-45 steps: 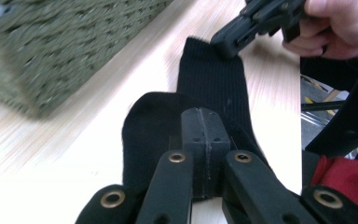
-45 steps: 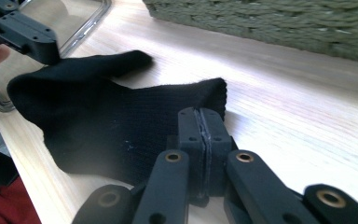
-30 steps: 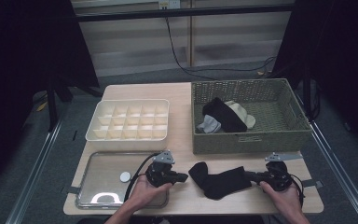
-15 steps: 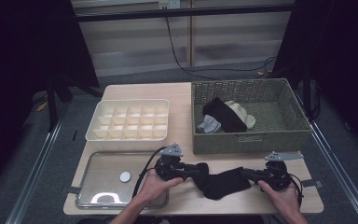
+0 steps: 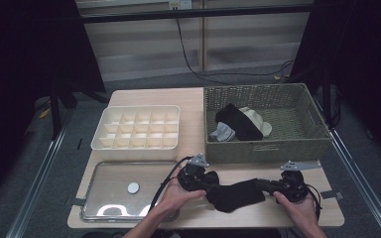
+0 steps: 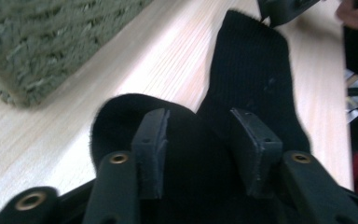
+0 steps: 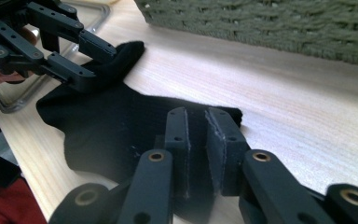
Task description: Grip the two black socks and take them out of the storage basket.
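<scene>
Right hand-held gripper (image 7: pixel 196 140) pinches 1 end of the black sock (image 5: pixel 235 194), lying lengthwise toward the half-open left hand-held gripper (image 6: pixel 198 149).

No text, brand or number can be read anywhere; the basket (image 5: pixel 267 121) has a small tag on its front wall, too blurred to make out.

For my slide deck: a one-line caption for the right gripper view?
Right gripper pinching one end of a black sock on the wooden table while the left gripper stands open over the other end.
</scene>
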